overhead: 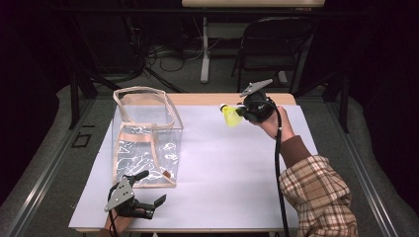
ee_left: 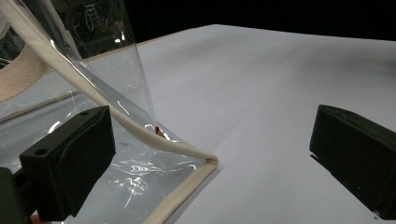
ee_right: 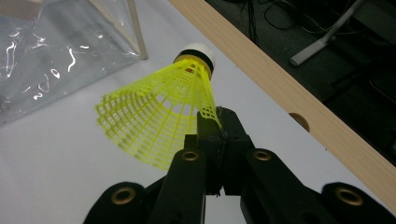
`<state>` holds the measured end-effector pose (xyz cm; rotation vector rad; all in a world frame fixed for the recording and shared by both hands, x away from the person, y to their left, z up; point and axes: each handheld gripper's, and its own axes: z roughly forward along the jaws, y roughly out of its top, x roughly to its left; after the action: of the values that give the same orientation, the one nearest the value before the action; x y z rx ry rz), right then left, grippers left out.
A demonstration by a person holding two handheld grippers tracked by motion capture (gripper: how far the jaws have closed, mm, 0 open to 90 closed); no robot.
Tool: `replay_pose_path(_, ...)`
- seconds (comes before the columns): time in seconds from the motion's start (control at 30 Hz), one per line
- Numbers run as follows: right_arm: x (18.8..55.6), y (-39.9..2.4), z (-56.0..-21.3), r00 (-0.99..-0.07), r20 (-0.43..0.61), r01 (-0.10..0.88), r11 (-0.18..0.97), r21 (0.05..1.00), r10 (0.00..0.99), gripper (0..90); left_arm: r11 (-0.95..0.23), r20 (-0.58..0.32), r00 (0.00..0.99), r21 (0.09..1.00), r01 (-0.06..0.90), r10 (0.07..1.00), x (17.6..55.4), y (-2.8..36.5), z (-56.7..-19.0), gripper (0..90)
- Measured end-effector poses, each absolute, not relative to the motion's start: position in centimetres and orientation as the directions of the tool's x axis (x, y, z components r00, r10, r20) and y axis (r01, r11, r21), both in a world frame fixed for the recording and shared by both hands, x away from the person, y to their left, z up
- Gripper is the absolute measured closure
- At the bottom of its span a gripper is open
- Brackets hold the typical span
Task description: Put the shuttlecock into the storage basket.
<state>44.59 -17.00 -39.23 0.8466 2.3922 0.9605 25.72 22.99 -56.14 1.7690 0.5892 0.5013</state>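
Shuttlecock [ee_right: 159,116] is pinched in the right hand-held gripper [ee_right: 217,122], not yet in the clear bag [overhead: 146,136]; left hand-held gripper [overhead: 148,195] waits, jaws apart.

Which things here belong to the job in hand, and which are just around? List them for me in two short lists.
Part of the job:
- yellow shuttlecock, pinched at its skirt by the right gripper
- clear bag with beige trim, standing open on the table
- left gripper, jaws open beside the bag's near corner

Just around:
- folding chair beyond the table
- cables on the floor
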Motion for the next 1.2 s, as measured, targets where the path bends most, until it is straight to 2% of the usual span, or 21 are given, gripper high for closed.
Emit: replay_pose_path(1.2, 45.7, -13.1, -37.7, -0.761, -0.164, 0.324, 0.587, 0.742, 0.627, 89.3, -0.226, 0.037, 0.782, 0.965, 0.134, 0.622, 25.7, 23.0, -56.1, 0.0)
